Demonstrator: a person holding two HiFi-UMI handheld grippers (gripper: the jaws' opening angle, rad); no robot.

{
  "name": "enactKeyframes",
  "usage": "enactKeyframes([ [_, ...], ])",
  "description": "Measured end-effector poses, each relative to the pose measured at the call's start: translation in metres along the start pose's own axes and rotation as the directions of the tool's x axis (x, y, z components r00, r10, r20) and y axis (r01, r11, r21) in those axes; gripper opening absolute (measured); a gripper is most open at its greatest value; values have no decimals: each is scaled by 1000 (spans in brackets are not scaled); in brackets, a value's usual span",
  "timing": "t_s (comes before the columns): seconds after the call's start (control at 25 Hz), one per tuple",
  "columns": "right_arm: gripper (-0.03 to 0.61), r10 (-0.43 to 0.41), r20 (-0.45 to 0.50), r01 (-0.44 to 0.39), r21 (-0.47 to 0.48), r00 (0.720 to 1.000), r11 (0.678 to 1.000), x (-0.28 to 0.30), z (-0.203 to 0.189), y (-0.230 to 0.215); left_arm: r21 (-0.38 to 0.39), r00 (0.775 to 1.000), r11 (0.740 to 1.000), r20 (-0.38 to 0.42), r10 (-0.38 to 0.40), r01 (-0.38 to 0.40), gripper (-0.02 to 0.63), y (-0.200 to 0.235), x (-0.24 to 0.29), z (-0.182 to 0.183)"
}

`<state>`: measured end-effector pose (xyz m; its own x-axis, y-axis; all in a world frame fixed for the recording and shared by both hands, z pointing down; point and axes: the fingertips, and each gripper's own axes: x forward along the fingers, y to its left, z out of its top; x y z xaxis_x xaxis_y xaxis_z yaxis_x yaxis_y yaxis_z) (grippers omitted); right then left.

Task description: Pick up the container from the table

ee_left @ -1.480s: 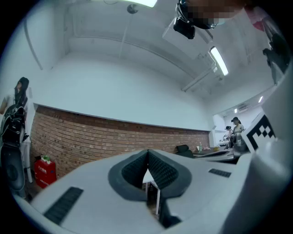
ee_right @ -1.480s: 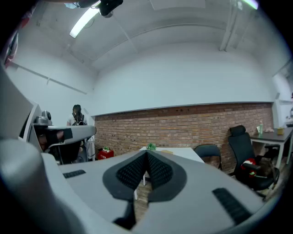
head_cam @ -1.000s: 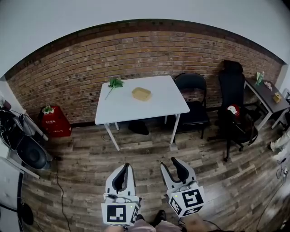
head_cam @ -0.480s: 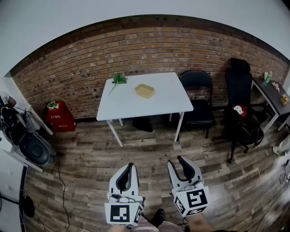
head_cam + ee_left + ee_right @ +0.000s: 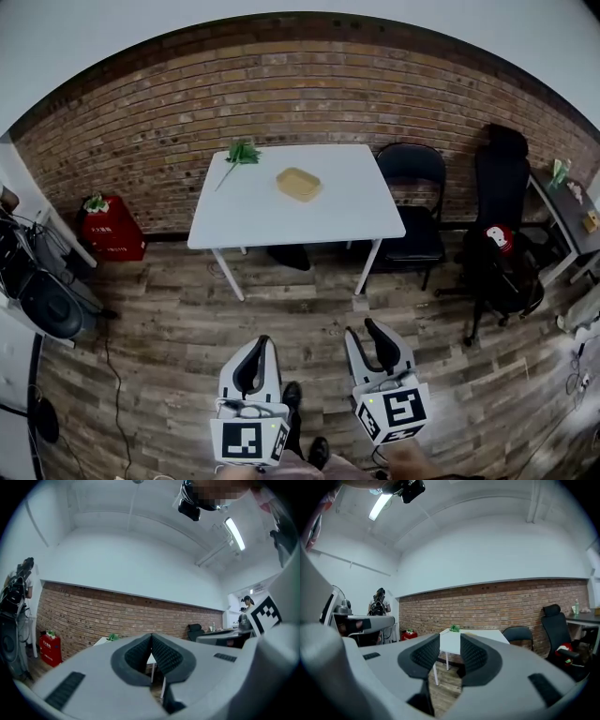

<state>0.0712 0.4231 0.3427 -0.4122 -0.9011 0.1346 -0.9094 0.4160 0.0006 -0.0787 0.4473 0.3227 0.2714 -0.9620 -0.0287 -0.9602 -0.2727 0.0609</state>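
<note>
Grey ribbed pads of the left tongs [image 5: 262, 341] press together at the tips with nothing between them. The right tongs [image 5: 360, 330] stand parted and empty. Both hang over the wood-plank floor [image 5: 159, 337], well apart from the white counter [image 5: 356, 211]. A shallow tan container [image 5: 298, 184], rectangular with rounded corners, lies near the counter's middle, toward the back edge; the tongs' own views show it too small to make out. A green sprig [image 5: 241, 152] lies at the back left corner.
</note>
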Motion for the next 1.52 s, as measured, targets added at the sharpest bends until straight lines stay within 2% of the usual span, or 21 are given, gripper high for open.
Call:
enactKeyframes([
  [0.32,127,-7,14,7,0,1000,1000,114,20,-15,3,1000,1000,3,-15,15,8,62,101,4],
  [0.6,124,-44,52,44,1,998,999,182,45,-30,21,998,999,34,-46,46,8,100,170,21],
  [0.92,115,-91,71,91,7,993,996,224,58,-58,23,995,996,29,-91,90,8,110,224,22],
  [1.52,115,-107,19,106,48,994,993,301,35,-111,24,992,993,-62,-113,115,8,117,317,-18],
])
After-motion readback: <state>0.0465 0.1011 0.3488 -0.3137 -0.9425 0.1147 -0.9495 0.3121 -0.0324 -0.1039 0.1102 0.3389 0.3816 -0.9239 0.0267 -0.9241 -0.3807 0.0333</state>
